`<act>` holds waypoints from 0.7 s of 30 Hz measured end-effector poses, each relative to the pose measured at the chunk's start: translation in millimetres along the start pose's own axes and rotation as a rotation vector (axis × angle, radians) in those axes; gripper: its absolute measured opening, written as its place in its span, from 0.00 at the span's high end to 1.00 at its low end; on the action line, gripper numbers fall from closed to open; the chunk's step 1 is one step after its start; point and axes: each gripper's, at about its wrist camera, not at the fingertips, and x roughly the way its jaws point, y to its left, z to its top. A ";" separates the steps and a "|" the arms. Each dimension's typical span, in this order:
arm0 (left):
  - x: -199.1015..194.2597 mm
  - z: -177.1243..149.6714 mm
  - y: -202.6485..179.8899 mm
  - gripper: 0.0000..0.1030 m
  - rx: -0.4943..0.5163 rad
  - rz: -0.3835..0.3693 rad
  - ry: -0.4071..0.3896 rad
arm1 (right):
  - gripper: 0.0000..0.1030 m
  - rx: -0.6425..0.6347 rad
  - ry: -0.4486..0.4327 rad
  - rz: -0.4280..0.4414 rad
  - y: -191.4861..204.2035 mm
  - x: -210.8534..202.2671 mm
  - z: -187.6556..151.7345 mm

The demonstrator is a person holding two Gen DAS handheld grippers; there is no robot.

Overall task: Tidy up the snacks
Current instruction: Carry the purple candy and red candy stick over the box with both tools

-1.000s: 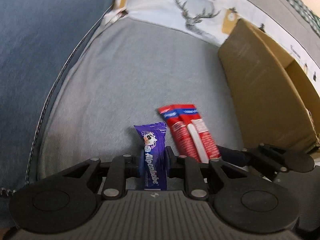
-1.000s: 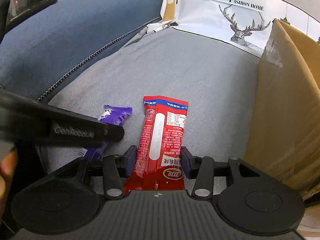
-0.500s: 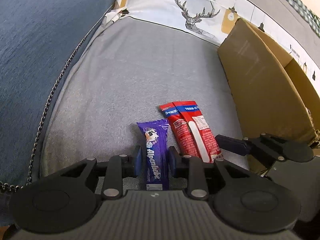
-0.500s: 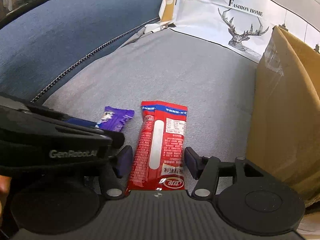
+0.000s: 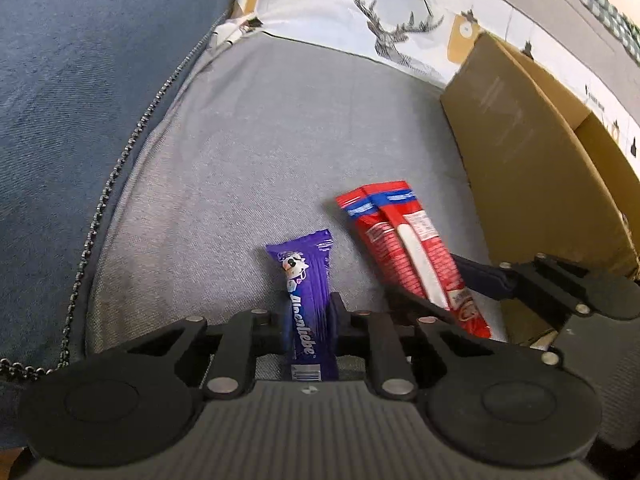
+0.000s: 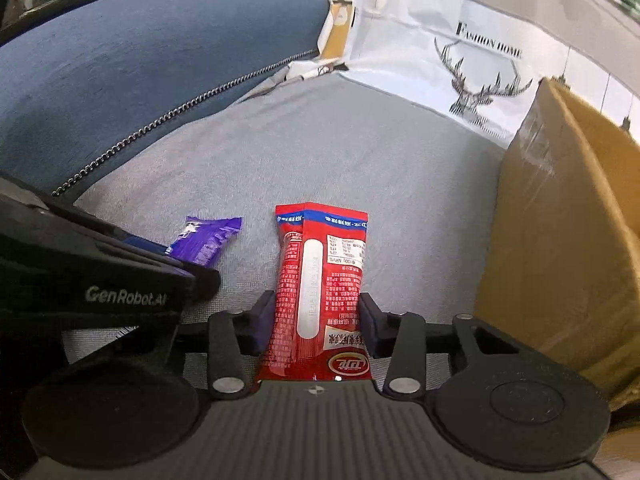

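On the grey sofa cushion (image 5: 280, 128), I have my left gripper (image 5: 309, 320) just closing on the purple candy bar (image 5: 306, 300) and my right gripper (image 6: 316, 320) just closing on the red snack packet (image 6: 320, 280), neither yet stowed in the cardboard box (image 5: 528, 168) alongside.

my left gripper (image 5: 309, 312) has just been closing and now pinches a purple candy bar (image 5: 306, 304) over a grey cushion (image 5: 248, 152). just to its right, my right gripper (image 5: 432, 292) straddles a red snack packet (image 5: 404, 248). a cardboard box (image 5: 528, 168) stands at far right.
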 end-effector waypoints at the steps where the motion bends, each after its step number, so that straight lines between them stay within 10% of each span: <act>1: -3.7 -0.3 2.8 0.83 -0.018 -0.008 -0.024 | 0.57 -0.003 -0.013 -0.004 -0.1 -3.2 0.3; 12: -62.9 -11.5 9.4 0.83 -0.075 -0.082 -0.320 | 0.58 -0.021 -0.248 0.009 2.6 -78.0 12.5; 21: -93.6 30.0 -56.9 0.83 -0.048 -0.161 -0.362 | 0.58 0.041 -0.486 -0.091 -50.0 -151.2 21.7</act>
